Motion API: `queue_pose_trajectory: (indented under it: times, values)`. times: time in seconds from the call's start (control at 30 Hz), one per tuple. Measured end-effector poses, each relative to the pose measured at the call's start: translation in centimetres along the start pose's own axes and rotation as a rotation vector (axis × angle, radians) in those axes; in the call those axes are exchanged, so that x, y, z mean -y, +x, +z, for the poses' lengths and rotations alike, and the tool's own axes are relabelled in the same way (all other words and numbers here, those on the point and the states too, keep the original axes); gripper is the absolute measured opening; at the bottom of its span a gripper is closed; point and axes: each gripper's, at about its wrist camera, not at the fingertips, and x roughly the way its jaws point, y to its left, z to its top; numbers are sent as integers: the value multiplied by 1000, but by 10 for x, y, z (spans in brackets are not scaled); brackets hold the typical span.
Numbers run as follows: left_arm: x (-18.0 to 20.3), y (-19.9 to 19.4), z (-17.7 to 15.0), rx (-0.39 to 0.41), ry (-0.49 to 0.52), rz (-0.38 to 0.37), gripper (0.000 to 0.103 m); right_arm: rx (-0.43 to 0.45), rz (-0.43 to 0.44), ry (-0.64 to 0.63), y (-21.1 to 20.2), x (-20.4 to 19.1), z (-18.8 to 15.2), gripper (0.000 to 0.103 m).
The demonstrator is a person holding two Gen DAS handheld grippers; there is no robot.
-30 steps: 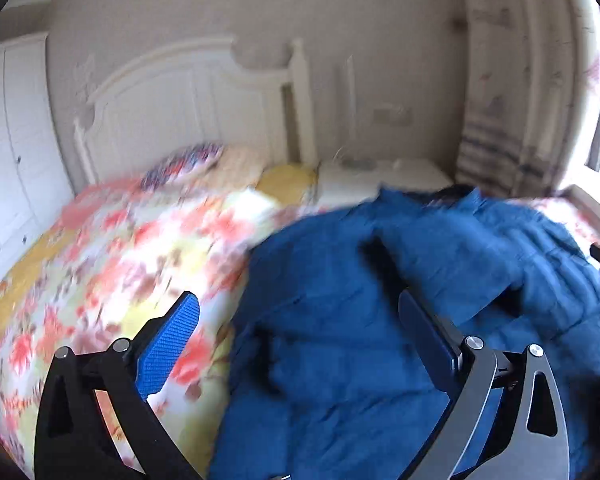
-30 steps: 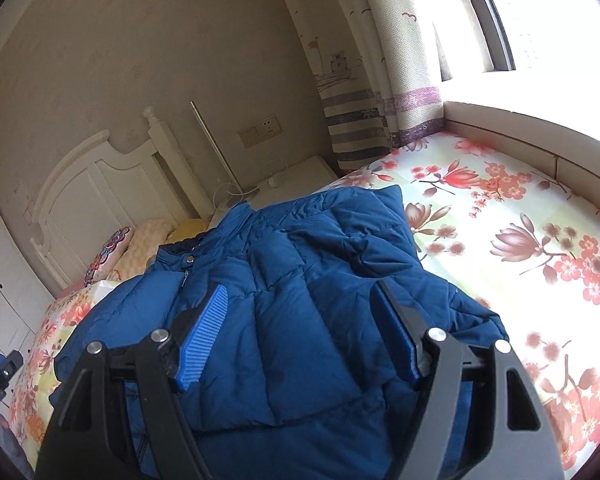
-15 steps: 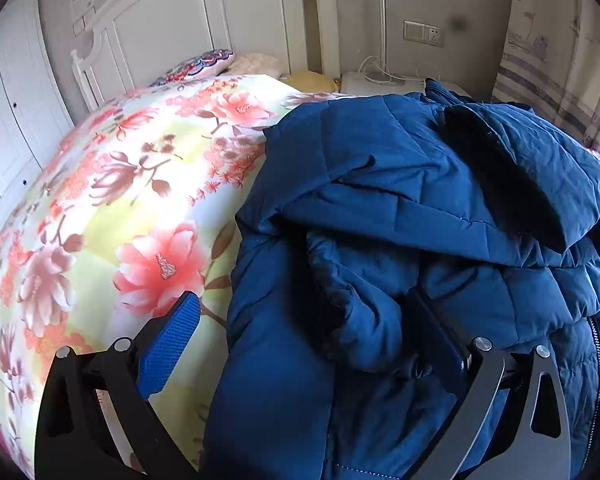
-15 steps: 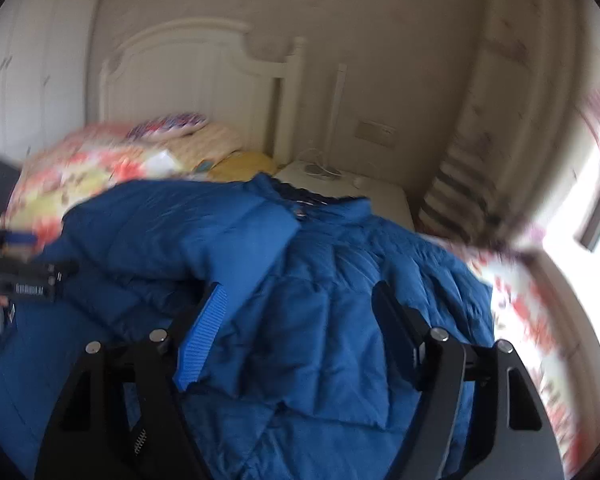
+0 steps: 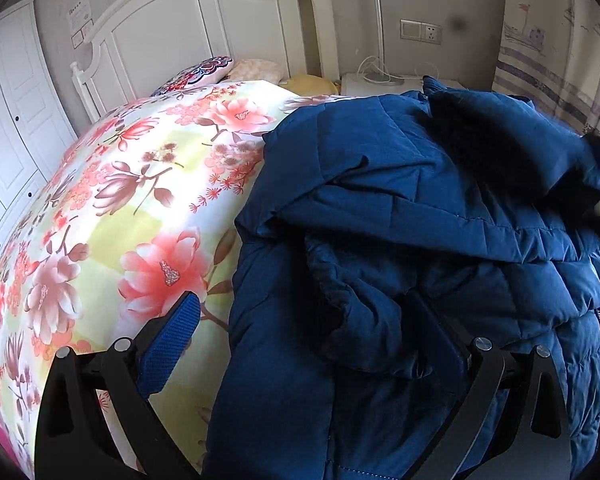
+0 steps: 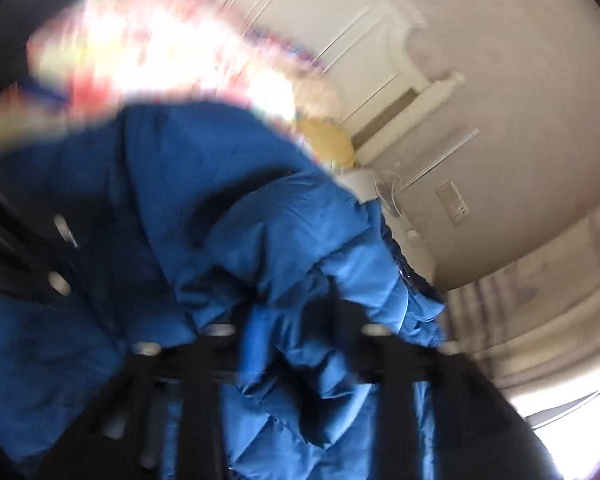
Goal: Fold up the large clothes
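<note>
A large blue puffer jacket lies crumpled on the floral bedspread, with a sleeve folded across its body. My left gripper is open just above the jacket's left side, one blue pad over the bedspread and the other finger over the jacket. The right wrist view is blurred and tilted. In it my right gripper has its fingers close together around a fold of the jacket.
A white headboard and pillows stand at the bed's far end. A white nightstand with a lamp and cables sits beside it. White wardrobe doors are at left, a curtain at right.
My left gripper has dropped closer to the jacket and steadied. My right gripper swung left, tilted sharply, and its fingers closed from wide open onto a jacket fold.
</note>
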Motion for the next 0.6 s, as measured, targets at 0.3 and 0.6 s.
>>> queue_pose_trajectory:
  times: [0.3, 0.6]
  values:
    - [-1, 1, 0, -4, -6, -10, 99, 177, 199, 1193, -62, 182, -184, 19]
    - [-1, 2, 0, -6, -5, -8, 99, 88, 233, 1270, -37, 177, -214, 65]
